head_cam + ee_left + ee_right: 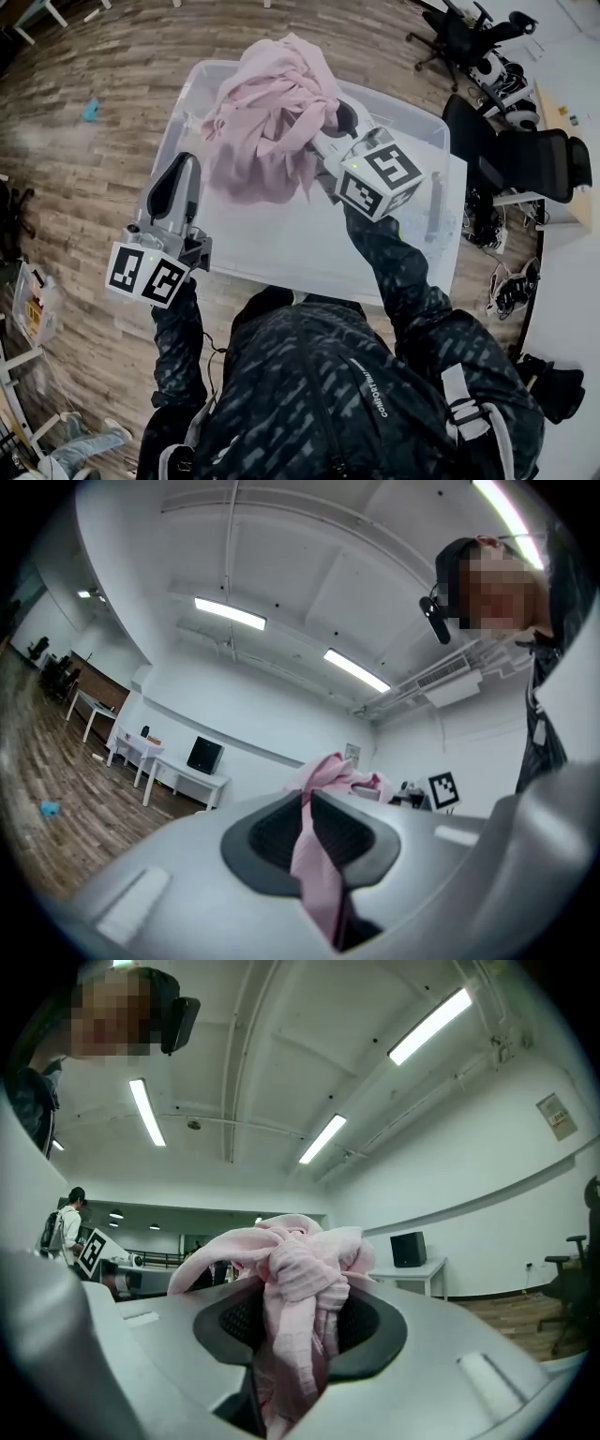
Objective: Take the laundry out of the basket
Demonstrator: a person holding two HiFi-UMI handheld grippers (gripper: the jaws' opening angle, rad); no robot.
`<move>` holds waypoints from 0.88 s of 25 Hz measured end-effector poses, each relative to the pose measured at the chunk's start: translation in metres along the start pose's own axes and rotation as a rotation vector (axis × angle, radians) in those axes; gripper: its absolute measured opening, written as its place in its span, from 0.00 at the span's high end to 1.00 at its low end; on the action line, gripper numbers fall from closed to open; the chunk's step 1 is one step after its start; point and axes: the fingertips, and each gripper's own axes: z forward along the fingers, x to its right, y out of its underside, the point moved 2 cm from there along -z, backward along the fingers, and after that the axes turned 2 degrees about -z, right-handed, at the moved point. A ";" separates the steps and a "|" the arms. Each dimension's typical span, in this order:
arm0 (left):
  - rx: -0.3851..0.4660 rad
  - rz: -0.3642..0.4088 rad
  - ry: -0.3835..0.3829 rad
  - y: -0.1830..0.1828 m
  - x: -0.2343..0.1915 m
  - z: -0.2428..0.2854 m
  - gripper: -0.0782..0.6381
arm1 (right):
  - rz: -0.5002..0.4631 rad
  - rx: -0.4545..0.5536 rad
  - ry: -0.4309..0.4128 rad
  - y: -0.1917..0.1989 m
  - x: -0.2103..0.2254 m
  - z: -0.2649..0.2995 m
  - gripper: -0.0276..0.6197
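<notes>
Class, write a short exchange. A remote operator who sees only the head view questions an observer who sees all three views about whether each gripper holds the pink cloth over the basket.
Operator: In the head view the pink cloth hangs from the right gripper above the basket. Does the left gripper hold any of it?
Observer: Yes. The left gripper view shows a thin strip of the cloth pinched between its jaws.
Operator: How much does the right gripper have?
Observer: The right gripper view shows a thick, knotted bunch filling the space between its jaws.
</notes>
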 end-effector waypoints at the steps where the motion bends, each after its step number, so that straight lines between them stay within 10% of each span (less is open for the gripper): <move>1: 0.000 0.005 0.003 0.000 0.006 -0.001 0.84 | -0.002 0.019 0.003 -0.009 -0.001 -0.007 0.72; 22: -0.035 0.095 -0.015 0.015 0.154 -0.029 0.84 | 0.008 0.178 -0.058 -0.105 -0.026 -0.162 0.73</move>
